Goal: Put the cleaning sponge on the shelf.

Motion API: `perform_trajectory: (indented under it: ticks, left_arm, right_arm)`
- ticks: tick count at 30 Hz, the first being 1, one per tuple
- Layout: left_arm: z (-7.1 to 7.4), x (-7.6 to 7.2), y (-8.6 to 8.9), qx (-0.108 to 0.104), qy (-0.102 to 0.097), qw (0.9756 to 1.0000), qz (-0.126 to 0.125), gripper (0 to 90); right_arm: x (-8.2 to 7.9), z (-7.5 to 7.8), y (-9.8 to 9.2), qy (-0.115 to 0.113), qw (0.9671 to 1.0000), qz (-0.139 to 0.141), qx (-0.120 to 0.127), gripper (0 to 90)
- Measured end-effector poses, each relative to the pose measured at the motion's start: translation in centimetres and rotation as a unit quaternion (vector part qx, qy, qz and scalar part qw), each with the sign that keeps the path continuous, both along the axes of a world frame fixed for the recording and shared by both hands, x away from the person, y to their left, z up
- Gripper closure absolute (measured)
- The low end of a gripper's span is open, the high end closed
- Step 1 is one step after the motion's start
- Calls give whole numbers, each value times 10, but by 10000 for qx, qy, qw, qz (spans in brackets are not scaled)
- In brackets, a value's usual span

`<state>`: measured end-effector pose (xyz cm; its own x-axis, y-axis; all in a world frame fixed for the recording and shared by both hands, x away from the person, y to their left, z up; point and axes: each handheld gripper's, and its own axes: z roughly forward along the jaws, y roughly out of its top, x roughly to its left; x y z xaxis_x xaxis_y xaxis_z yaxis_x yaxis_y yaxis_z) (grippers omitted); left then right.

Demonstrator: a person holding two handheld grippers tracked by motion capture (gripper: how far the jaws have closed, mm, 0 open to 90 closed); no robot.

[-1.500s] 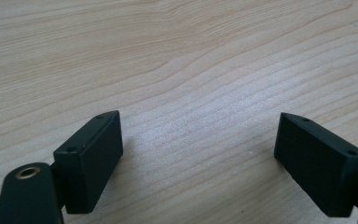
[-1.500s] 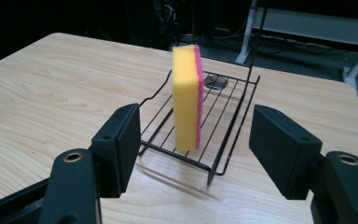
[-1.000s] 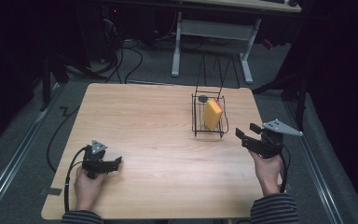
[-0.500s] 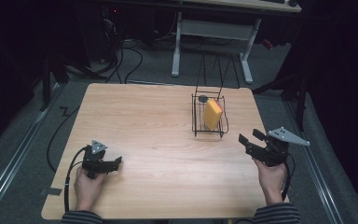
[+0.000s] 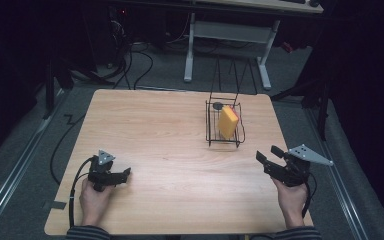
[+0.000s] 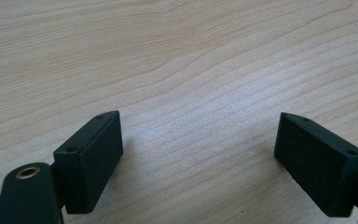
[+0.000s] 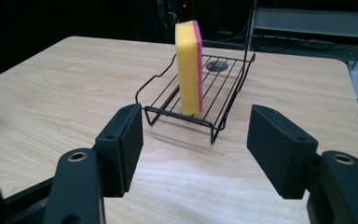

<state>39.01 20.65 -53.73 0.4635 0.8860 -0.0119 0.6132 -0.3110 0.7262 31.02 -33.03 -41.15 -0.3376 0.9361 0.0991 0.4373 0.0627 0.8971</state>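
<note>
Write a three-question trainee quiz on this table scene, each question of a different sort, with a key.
1. True or false: the sponge lies flat on the table.
2. Which gripper faces the wire rack? A left gripper; B right gripper.
3. Fill in: the sponge's thin side layer is ____.

Key:
1. False; it stands on edge inside the rack.
2. B; the rack sits between its open jaws in its own view.
3. Pink.
</note>
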Motion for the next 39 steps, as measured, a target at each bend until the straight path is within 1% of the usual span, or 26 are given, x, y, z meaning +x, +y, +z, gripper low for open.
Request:
perform_trajectory:
  ticks: [8,14,19,32,39]
  left_arm:
    - [0,0,0,2,0,10000,-1,159]
    - [0,0,0,1,0,10000,0,159]
    - [0,0,0,3,-13,10000,5,159]
    - [0,0,0,2,-14,10000,5,158]
    - [0,0,0,1,-13,10000,8,158]
  right_arm:
    - [-6,-13,3,74,10000,19,58,366]
    - [-9,-21,4,103,9999,27,43,366]
    - [-12,-29,4,143,9998,-22,169,367]
    - [-12,-45,6,178,9994,-40,299,371]
    - [-6,-57,12,235,9992,-15,317,378]
